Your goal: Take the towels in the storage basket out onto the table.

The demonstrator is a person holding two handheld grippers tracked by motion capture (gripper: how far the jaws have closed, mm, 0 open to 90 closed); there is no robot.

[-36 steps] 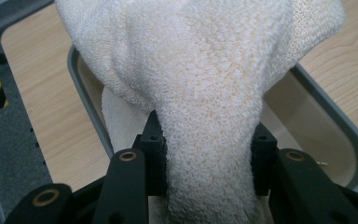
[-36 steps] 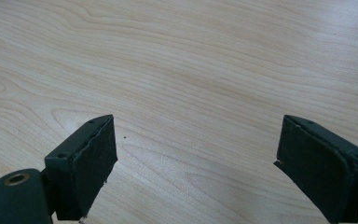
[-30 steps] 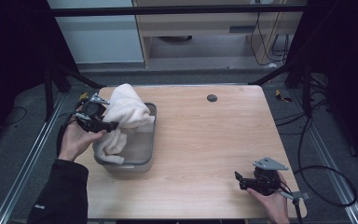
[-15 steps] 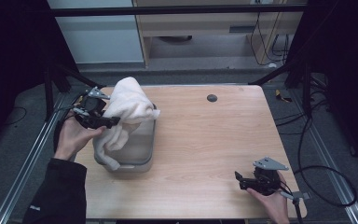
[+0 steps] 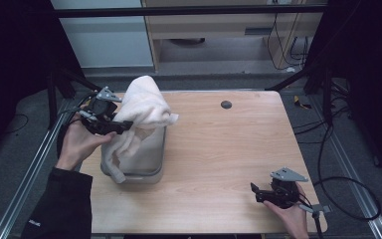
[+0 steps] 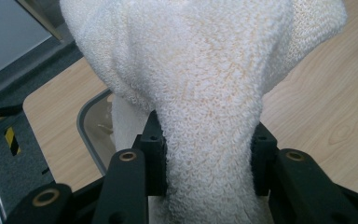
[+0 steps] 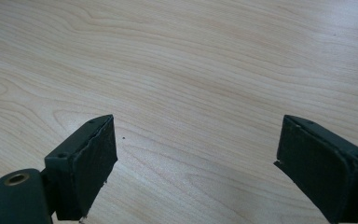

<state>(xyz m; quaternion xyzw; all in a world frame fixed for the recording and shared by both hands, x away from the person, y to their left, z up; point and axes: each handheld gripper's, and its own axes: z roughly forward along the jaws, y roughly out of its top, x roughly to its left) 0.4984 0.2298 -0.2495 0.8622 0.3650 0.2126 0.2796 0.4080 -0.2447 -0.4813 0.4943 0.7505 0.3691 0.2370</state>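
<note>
The left gripper (image 5: pixel 110 124) is held raised above the left part of the light wooden table (image 5: pixel 229 149), its jaws clamped on a cream-white terry towel (image 5: pixel 142 107) — the left gripper view shows a thick fold of the towel (image 6: pixel 209 140) pinched between both black jaws, which stand only as far apart as the bunched cloth forces them. The towel is bunched into a hump above the grip, and its loose end hangs down into a grey rectangular plastic tub (image 5: pixel 151 172) standing on the table directly below; the tub's rim (image 6: pixel 86 126) is visible past the cloth. Judgement: the towel is being lifted out of the tub, and the grip taken on a gathered fold rather than an edge is what keeps the bulk together while the tail trails. The tail appears to reach the tub's near end, so the lift is not complete. The right gripper (image 5: pixel 271 194) rests low at the near right corner of the table, well apart from the tub — evidently parked out of the way while the left does the work. Its jaws stand wide open and hold nothing, with bare wood grain between them in the right gripper view. A small dark round hole (image 5: pixel 226 104) sits near the table's far edge, clear of the work.
</note>
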